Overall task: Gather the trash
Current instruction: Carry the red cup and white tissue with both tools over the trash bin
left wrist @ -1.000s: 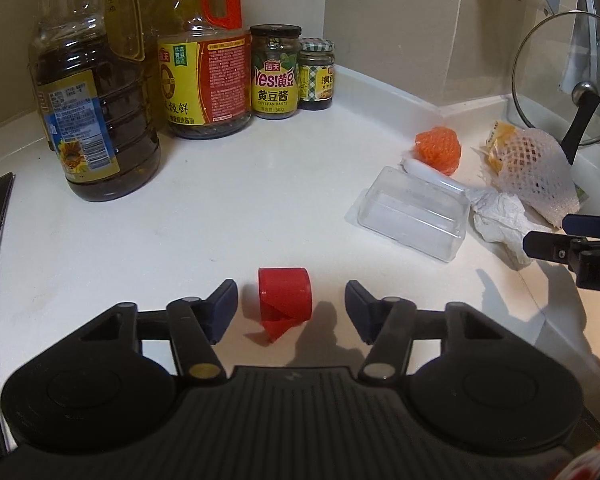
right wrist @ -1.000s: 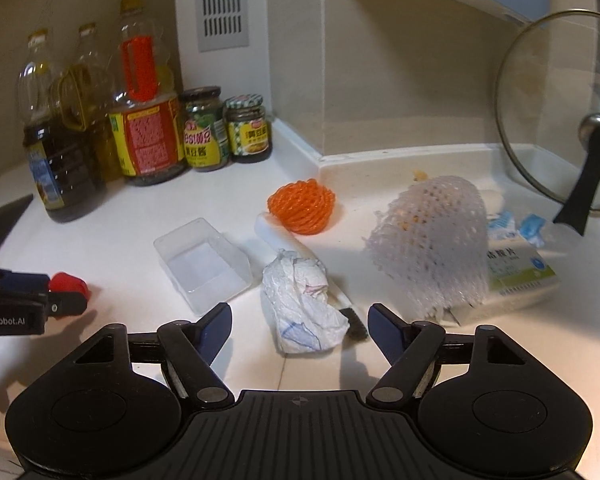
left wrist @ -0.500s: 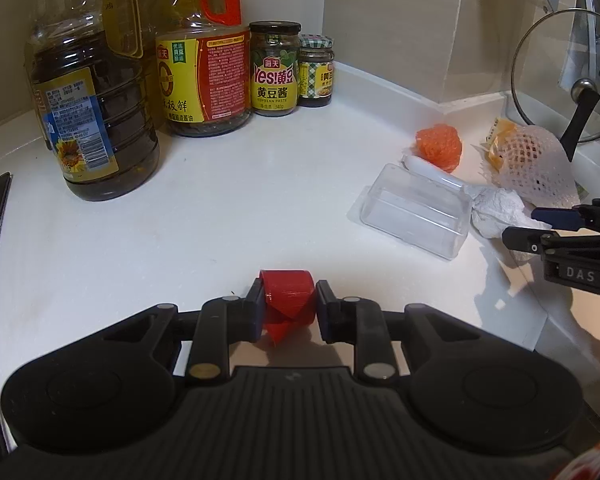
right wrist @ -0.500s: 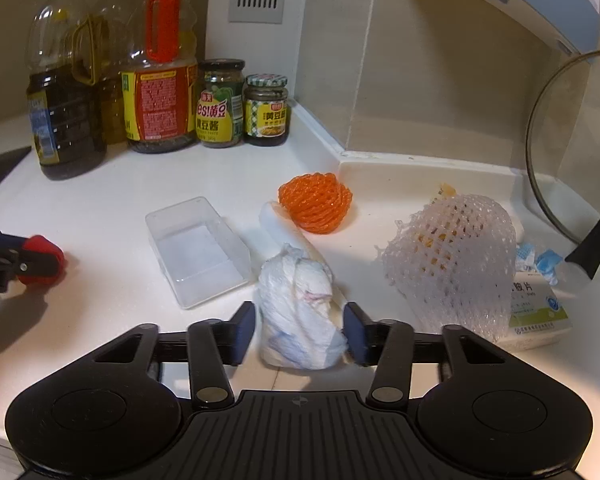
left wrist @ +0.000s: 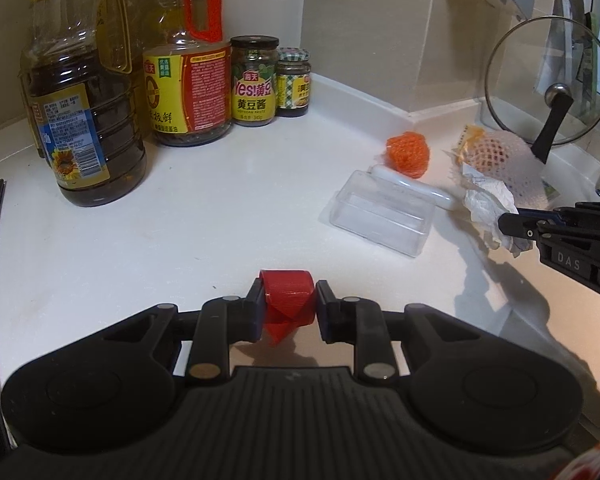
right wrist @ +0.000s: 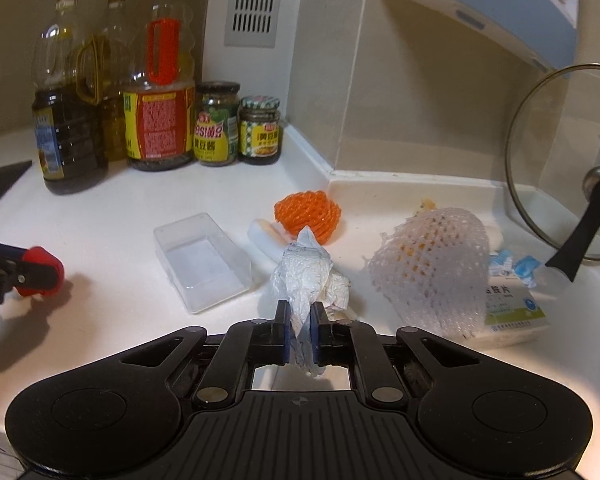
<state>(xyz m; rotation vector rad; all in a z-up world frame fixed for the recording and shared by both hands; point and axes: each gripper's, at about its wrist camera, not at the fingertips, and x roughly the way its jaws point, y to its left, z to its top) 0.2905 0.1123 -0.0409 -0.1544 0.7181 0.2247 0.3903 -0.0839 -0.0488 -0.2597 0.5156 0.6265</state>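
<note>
surface: white kitchen counter (left wrist: pixel 180 224), corner against beige tile; oil bottles (left wrist: pixel 80 120) and sauce jars (left wrist: pixel 254 80) along the back, glass pot lid (right wrist: pixel 564 160) leaning at the right
left gripper (left wrist: pixel 288 306): jaws clamped on the red tape scrap (left wrist: pixel 287 300) — pads press both sides, scrap sits low over the counter
right gripper (right wrist: pixel 300 330): jaws have just been closing, now pinched nearly together on the crumpled white tissue (right wrist: pixel 308 276), which sticks up between the pads
loose trash: clear plastic box (right wrist: pixel 202 260), orange net ball (right wrist: pixel 308 212), white foam fruit net (right wrist: pixel 430 264), small carton (right wrist: pixel 512 312) beside it — all on the counter, untouched
step: grasp done on both sides, lift and carry not yet done, by my read
next: raise both pieces clear and take them to a bin — no bin in either view, so its place is unknown
risk: tissue is soft, could slip or tear out of the pinch
</note>
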